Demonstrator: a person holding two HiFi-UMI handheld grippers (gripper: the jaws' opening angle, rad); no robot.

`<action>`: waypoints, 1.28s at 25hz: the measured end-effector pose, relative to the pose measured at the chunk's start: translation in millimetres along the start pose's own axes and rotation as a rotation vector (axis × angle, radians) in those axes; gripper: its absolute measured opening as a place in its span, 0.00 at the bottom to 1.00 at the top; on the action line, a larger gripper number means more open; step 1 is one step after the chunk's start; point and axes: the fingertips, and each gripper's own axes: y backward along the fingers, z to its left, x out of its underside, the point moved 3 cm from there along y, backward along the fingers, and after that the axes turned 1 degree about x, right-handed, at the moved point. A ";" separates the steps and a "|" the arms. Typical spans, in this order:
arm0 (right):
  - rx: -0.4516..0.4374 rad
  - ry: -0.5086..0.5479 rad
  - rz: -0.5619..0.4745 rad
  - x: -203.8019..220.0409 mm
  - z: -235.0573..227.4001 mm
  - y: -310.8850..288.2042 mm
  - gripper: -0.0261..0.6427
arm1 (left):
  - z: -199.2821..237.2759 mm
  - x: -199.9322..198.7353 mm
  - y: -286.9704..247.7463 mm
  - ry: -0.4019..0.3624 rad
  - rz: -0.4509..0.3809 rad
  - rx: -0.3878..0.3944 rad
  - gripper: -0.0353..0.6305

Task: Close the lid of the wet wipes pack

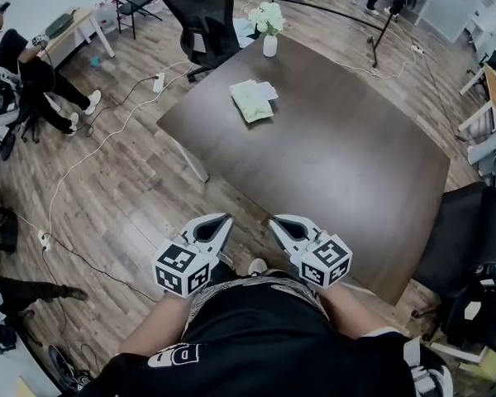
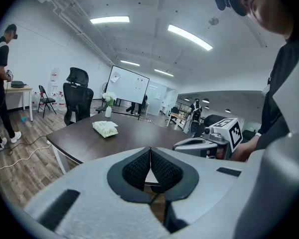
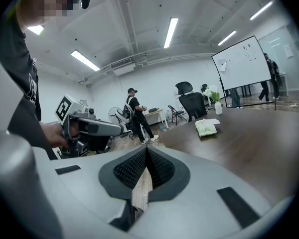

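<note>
The wet wipes pack (image 1: 251, 102) lies on the far half of the dark worktop (image 1: 347, 180), well apart from the 2 tools, which hover at the near edge close to the person's body. The left tool (image 1: 223, 220) has its jaws pressed together with nothing between them, and the right tool (image 1: 277, 221) is likewise closed and empty.

The likeliest trouble is the pack sliding. It looks soft and light and the worktop looks smooth, so a push on the lid (image 1: 265, 90), which appears to stand folded open as a white flap at the pack's far corner, could shove the whole pack away rather than swing the flap down. The soft body may also give under pressure, leaving the lid resting but not snapped. Narrow closed tips could skid off the flap.

A long reach carries a second risk: the vase (image 1: 269, 45) stands just beyond the pack, and an overshoot could tip it.

As for containers, the vase holds white flowers (image 1: 267, 16). Whether any wipe shows at the pack's opening is too small to tell.
</note>
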 end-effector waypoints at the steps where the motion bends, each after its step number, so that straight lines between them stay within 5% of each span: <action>1: 0.000 0.000 0.003 -0.3 -2.2 -2.6 0.05 | 3.2 -1.3 -1.5 0.000 -0.002 -0.001 0.08; 14: 0.079 -0.007 0.008 -24.1 -38.1 -61.5 0.05 | 79.8 -28.3 -34.8 -0.009 0.000 0.061 0.08; 32: 0.287 -0.051 0.016 -94.4 -89.0 -194.0 0.05 | 233.2 -104.8 -84.2 -0.063 0.070 0.256 0.08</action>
